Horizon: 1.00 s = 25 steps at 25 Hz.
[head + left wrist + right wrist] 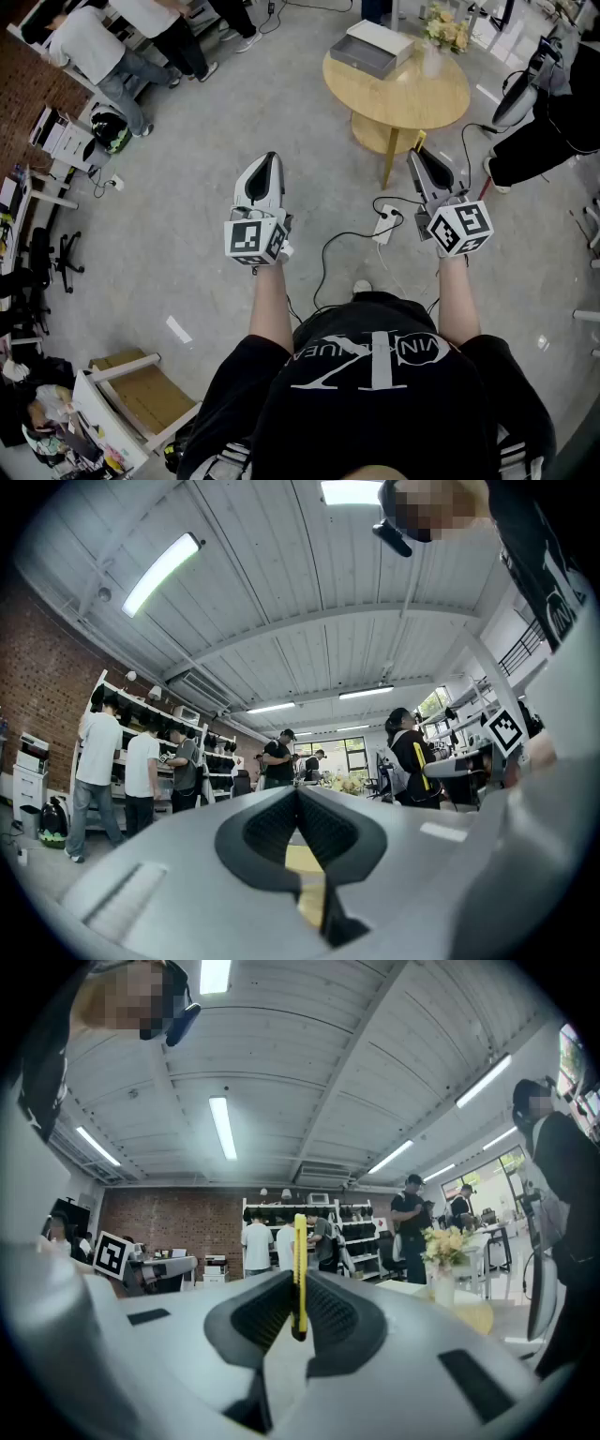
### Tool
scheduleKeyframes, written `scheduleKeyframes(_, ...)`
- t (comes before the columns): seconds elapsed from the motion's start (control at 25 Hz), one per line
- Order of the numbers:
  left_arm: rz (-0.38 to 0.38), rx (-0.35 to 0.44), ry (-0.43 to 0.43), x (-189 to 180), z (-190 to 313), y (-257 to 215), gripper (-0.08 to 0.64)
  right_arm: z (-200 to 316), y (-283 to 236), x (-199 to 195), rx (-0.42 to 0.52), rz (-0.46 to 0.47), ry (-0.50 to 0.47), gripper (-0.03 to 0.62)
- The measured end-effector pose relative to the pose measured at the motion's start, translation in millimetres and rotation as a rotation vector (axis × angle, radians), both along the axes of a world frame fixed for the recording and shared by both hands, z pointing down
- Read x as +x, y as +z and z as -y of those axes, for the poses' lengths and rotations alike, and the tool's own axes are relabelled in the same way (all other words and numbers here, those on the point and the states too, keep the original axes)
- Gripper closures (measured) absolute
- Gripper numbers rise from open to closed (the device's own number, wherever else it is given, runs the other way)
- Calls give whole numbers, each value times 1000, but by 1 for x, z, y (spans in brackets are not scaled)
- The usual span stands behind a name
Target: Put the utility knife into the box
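Note:
A thin yellow utility knife (300,1269) stands upright between the pads of my right gripper (298,1288), which is shut on it. In the head view the right gripper (419,161) points toward a round wooden table (412,101). A flat grey-and-white box (373,49) lies on the far left part of that table. My left gripper (271,161) is held level beside the right one, and its jaws (298,797) are shut with nothing between them. Both grippers hang over bare floor, short of the table.
A vase of flowers (442,30) stands on the table beside the box. A white power strip (386,223) with black cables lies on the floor ahead. People stand at shelves at the upper left (103,47); a person in black (553,122) is at the right. A cardboard box (141,394) sits lower left.

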<state>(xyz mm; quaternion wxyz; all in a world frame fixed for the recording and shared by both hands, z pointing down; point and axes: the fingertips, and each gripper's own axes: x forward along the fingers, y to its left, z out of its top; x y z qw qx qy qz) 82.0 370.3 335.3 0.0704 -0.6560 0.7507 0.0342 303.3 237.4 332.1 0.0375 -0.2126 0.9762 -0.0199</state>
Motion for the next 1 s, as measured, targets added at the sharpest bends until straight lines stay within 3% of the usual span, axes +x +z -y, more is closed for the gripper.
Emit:
scheduleKeyframes(0.52,-27,-15,-30,-12,30,14,551,30,11,-18,3,-10,-34,538)
scheduleKeyframes(0.76,-38,-23,4,-28,59,24,551,47,12,-33,-10,27,-32,538)
scheduleKeyframes(1.0,-50,-9,88,-61,122,25,551,87,15,-63,-10,26,32,538)
